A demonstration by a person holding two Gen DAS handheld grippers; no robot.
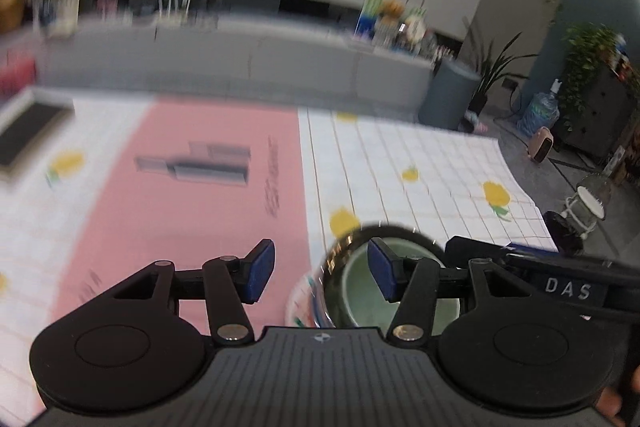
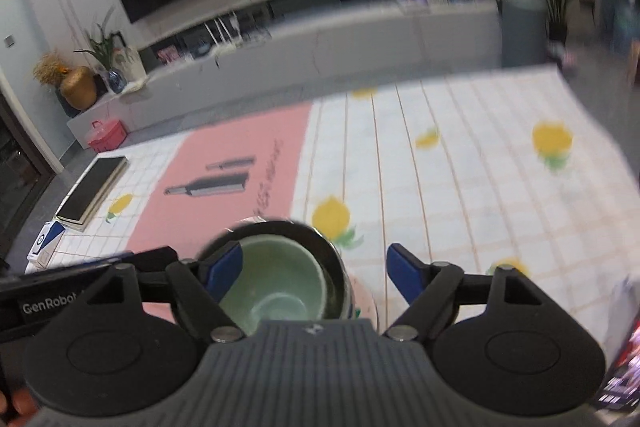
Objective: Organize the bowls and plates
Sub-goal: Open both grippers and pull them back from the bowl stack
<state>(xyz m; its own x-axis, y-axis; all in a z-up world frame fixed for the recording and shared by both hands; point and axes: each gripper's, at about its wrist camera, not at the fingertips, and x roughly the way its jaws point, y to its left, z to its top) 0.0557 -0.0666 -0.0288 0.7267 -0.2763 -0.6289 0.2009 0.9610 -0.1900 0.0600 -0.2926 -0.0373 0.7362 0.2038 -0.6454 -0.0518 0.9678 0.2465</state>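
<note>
Two nested bowls [image 2: 280, 283] on one plate [image 2: 366, 301], two wide-apart grippers [image 2: 316, 275].

We see a pale green bowl [image 2: 276, 287] nested in a dark one [image 2: 328, 259]. The white grid tablecloth [image 2: 460, 187] carries what look like yellow lemons, beside a pink mat [image 2: 224, 163].

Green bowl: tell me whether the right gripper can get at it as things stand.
Probably yes. The right gripper is open and empty, and the green bowl sits uncovered in a dark bowl just below its left finger; only the left gripper crowds that side.
</note>
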